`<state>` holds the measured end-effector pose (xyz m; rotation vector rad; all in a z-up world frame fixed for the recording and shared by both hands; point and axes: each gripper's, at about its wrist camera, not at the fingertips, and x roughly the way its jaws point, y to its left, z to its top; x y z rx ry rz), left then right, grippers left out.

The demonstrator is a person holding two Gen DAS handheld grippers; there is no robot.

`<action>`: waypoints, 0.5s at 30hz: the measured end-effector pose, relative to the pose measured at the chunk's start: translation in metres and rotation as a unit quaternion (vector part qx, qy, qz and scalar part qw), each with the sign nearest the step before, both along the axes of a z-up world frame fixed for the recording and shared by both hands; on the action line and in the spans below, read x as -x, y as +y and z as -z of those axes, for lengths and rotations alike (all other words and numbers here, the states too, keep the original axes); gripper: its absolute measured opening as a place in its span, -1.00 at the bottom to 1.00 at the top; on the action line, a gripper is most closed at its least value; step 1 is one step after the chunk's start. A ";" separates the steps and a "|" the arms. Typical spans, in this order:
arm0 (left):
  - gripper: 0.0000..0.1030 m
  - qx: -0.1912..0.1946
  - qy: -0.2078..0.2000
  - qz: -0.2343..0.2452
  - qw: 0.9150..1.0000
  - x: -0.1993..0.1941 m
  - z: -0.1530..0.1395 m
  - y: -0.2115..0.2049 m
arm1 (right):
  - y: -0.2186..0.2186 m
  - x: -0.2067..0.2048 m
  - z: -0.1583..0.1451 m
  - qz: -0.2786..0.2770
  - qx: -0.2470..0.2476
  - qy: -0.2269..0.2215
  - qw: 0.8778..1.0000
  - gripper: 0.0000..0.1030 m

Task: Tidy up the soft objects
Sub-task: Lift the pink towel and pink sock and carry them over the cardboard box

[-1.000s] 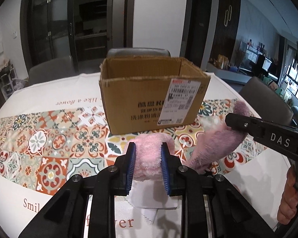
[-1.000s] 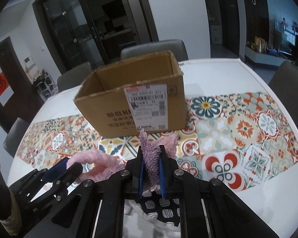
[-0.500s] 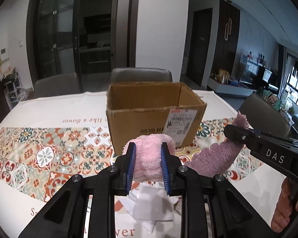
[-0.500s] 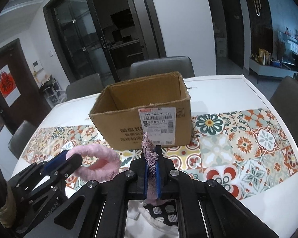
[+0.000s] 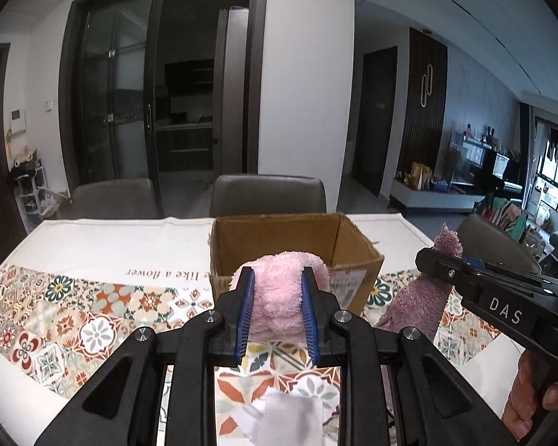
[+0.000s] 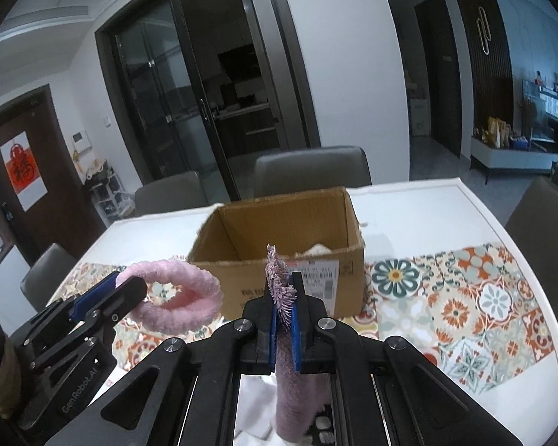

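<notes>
Left wrist view: the left gripper [image 5: 278, 310] is clamping a pink fluffy band [image 5: 279, 297], jaws part-closed on it, just short of the cardboard box [image 5: 290, 241]. Risk: the plush is compressing and may be slipping free, or snagging the box's near rim. A white cloth [image 5: 290, 420] is lying on the worktop [image 5: 93, 245] beneath.

Right wrist view: the right gripper [image 6: 282, 306] is pinching a mauve towel [image 6: 279, 282], jaws nearly shut, its tail hanging below. The tail may be dragging against the box. Something pale [image 6: 318, 249] is already sitting inside; chairs [image 6: 310, 171] are standing behind.
</notes>
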<state>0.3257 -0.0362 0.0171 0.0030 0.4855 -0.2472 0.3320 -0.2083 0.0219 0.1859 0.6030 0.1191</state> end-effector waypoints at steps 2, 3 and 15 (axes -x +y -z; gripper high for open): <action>-0.52 0.002 -0.008 -0.001 1.000 -0.002 -0.006 0.000 | 0.000 -0.002 -0.005 -0.001 0.001 -0.007 1.000 -0.86; -0.52 0.003 -0.010 0.000 1.000 -0.003 -0.007 0.000 | 0.000 -0.003 -0.008 -0.001 0.001 -0.011 1.000 -0.86; -0.52 0.003 -0.040 -0.003 0.999 -0.017 -0.035 -0.002 | 0.000 -0.018 -0.039 -0.013 -0.004 -0.048 0.999 -0.86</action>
